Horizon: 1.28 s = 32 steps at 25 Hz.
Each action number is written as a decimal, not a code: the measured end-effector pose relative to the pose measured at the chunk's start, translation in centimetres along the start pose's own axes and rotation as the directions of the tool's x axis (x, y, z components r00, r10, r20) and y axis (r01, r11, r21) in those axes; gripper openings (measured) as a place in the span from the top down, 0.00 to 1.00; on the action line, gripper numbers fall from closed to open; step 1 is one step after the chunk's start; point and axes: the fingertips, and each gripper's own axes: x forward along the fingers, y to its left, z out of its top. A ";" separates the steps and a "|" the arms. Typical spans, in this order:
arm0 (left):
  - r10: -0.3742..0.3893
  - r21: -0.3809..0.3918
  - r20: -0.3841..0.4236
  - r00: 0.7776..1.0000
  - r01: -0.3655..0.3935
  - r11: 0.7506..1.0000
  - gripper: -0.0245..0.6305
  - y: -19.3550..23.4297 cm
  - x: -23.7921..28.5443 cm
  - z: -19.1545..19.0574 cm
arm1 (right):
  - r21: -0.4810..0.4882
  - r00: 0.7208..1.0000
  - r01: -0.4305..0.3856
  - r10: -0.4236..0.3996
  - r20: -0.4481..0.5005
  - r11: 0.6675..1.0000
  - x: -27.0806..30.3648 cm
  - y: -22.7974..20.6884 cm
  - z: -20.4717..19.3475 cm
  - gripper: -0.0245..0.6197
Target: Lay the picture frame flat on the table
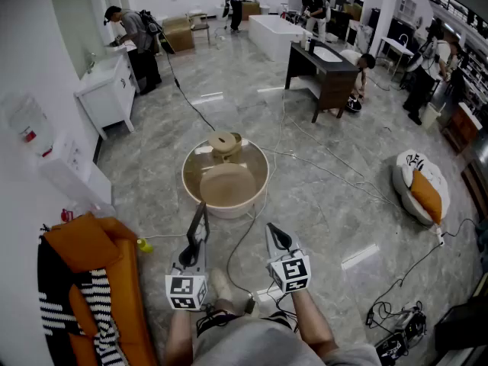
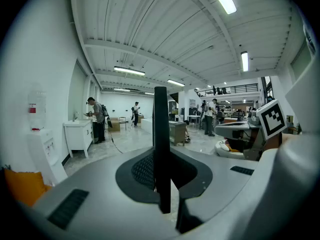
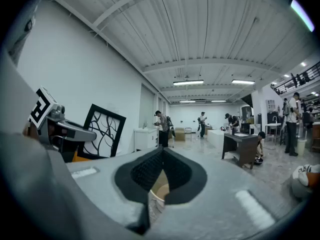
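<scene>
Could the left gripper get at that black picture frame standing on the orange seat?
Probably yes: the left gripper is on the same side as the picture frame, with nothing between them. Its jaws are shut, though, so they would have to open first.

Picture frame (image 3: 103,132) — lower edge hidden

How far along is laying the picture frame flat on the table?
Nothing looks done: the picture frame stands upright by the orange chair, away from the round table. Nothing is in hand; the left gripper and right gripper are shut and empty, short of the table. Left: grip the frame, carry it over, lay it flat.
</scene>
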 end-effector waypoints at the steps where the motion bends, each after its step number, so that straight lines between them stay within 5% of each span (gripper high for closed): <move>1: -0.001 0.001 0.000 1.000 0.001 1.000 0.89 0.0 0.2 0.0 | 0.000 1.000 -0.001 0.001 -0.002 1.000 0.2 -0.1 -0.1 0.96; 15: 0.017 -0.028 -0.030 0.999 -0.018 0.999 0.89 3.8 4.2 -0.5 | 0.015 0.998 -0.041 0.041 -0.036 0.999 5.7 0.0 -1.5 0.96; 32: 0.047 -0.028 -0.025 0.999 -0.048 0.998 0.89 17.5 14.0 3.7 | 0.037 0.996 -0.077 0.078 -0.035 0.996 23.5 1.1 1.6 0.96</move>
